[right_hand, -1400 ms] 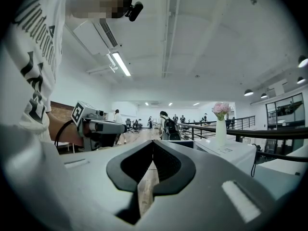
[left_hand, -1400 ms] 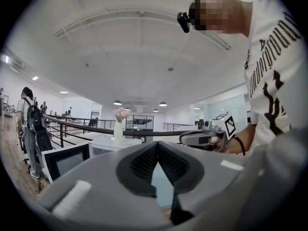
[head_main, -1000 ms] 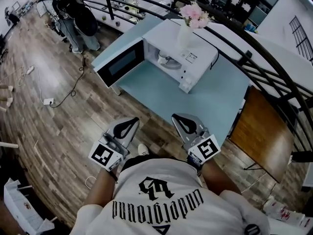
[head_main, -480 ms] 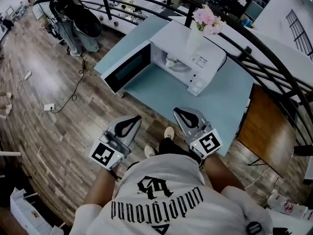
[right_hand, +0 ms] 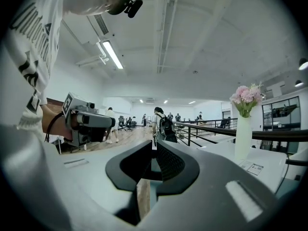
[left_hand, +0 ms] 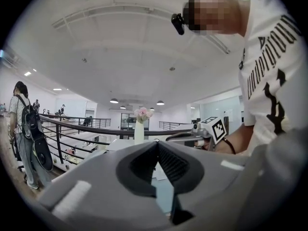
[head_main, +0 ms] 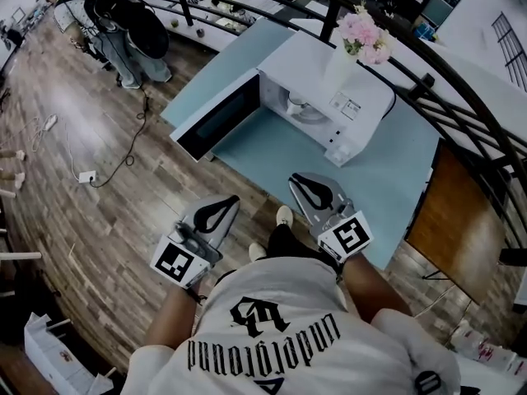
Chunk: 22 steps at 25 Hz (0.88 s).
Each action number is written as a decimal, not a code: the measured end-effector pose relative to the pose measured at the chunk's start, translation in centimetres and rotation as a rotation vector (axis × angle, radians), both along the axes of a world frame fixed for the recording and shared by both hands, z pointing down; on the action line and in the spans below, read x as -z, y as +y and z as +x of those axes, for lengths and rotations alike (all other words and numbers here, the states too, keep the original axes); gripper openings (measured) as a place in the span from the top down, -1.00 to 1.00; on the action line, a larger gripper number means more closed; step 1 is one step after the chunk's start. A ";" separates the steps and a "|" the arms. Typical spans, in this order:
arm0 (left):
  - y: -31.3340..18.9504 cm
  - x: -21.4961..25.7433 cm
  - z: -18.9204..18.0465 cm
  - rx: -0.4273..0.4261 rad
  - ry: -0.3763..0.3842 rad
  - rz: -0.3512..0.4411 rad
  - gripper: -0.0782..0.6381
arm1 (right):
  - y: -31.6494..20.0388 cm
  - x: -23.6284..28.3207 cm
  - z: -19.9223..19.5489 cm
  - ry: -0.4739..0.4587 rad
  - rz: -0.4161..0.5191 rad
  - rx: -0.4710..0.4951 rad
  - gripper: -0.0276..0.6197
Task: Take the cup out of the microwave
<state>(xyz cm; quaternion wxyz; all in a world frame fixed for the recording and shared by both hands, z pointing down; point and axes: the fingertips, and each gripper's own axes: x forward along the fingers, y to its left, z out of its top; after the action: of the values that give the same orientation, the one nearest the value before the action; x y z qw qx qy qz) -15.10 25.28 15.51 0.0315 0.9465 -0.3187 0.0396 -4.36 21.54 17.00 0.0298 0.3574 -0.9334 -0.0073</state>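
The white microwave (head_main: 346,109) stands on the light-blue table (head_main: 387,179) with its door (head_main: 218,120) swung wide open to the left. A white cup (head_main: 295,101) sits inside on the turntable. Both grippers are held level, well short of the microwave. My left gripper (head_main: 231,198) hangs over the wooden floor, its tips touching (left_hand: 156,143), empty. My right gripper (head_main: 294,178) is over the table's near edge. Its jaws have just been opening, leaving a narrow slit (right_hand: 153,142) with nothing between them.
A white vase of pink flowers (head_main: 350,52) stands on the microwave's top. A dark railing (head_main: 445,81) runs behind the table and a brown table (head_main: 461,220) is at the right. A person with a backpack (head_main: 123,23) stands far left; a cable and power strip (head_main: 86,175) lie on the floor.
The person has stepped toward the table, so the microwave sits nearer and further right in view. Both grippers came forward with the body; the right one now reaches the table's edge.
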 end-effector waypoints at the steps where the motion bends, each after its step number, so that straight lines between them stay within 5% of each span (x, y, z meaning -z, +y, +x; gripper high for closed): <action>1: -0.7 -0.2 0.0 0.003 -0.001 0.005 0.64 | -0.7 -0.2 0.1 -0.002 -0.005 -0.001 0.86; 22: -14.0 -8.1 4.2 -0.005 -0.007 -0.143 0.64 | -12.7 -7.9 1.3 0.019 -0.136 -0.011 0.65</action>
<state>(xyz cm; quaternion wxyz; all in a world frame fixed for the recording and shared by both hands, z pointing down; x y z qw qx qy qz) -10.91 11.25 23.60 0.0979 0.9425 -0.3126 0.0657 -3.02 8.84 24.91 0.0630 0.3595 -0.9295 0.0530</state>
